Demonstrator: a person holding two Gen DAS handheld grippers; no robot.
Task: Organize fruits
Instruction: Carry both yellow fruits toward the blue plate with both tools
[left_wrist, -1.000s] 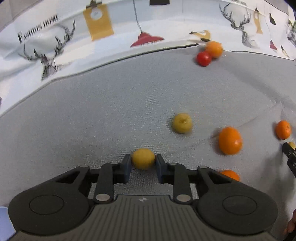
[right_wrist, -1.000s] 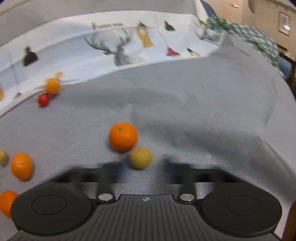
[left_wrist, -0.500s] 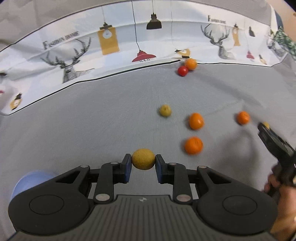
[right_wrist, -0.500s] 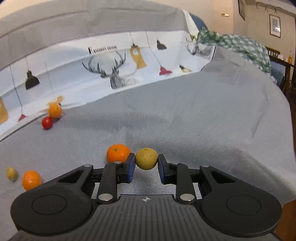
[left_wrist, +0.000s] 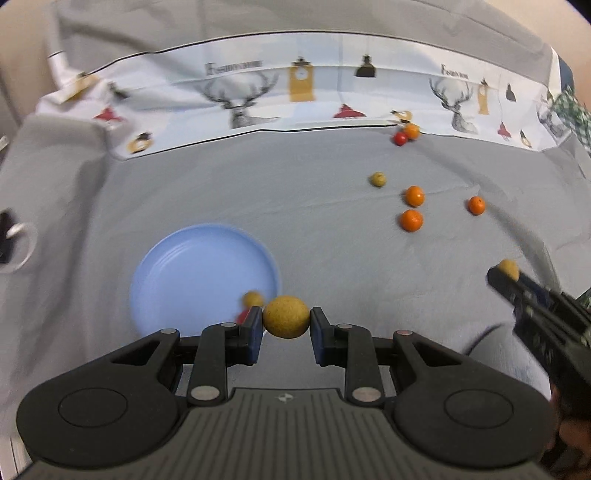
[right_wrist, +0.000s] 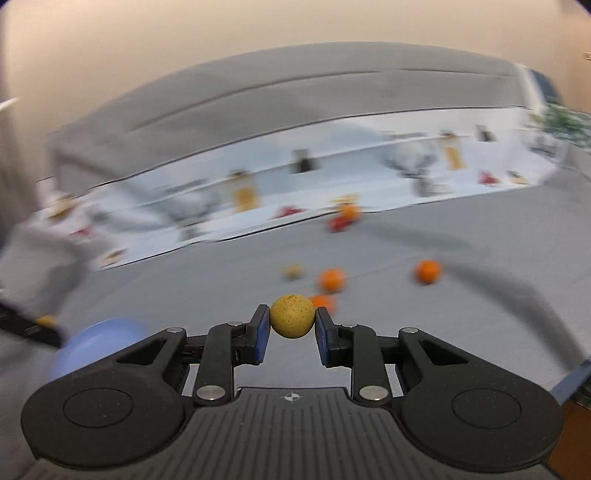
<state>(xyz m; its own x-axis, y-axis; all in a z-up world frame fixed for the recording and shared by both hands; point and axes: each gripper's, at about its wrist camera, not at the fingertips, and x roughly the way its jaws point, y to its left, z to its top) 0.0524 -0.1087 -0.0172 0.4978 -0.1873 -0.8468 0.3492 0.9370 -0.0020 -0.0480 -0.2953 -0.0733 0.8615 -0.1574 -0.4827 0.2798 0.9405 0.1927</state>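
Observation:
My left gripper (left_wrist: 286, 325) is shut on a yellow fruit (left_wrist: 286, 316) and holds it in the air just right of a blue plate (left_wrist: 192, 273). The plate holds a small yellow fruit (left_wrist: 252, 298) and a red one (left_wrist: 243, 316), partly hidden behind my left finger. My right gripper (right_wrist: 291, 325) is shut on another yellow fruit (right_wrist: 292, 315), raised above the cloth; it also shows in the left wrist view (left_wrist: 508, 273) at the right. Several oranges (left_wrist: 411, 220), a yellow fruit (left_wrist: 378, 179) and a red fruit (left_wrist: 400, 138) lie on the grey cloth beyond.
A grey cloth (left_wrist: 332, 240) covers the surface, wrinkled at the right. A white printed band with deer and lamps (left_wrist: 295, 96) runs along the back. The blue plate also shows blurred at the lower left of the right wrist view (right_wrist: 99, 343).
Both grippers have lifted with their yellow fruits. The left one has swung left, bringing the blue plate into view. The right one has turned left too.

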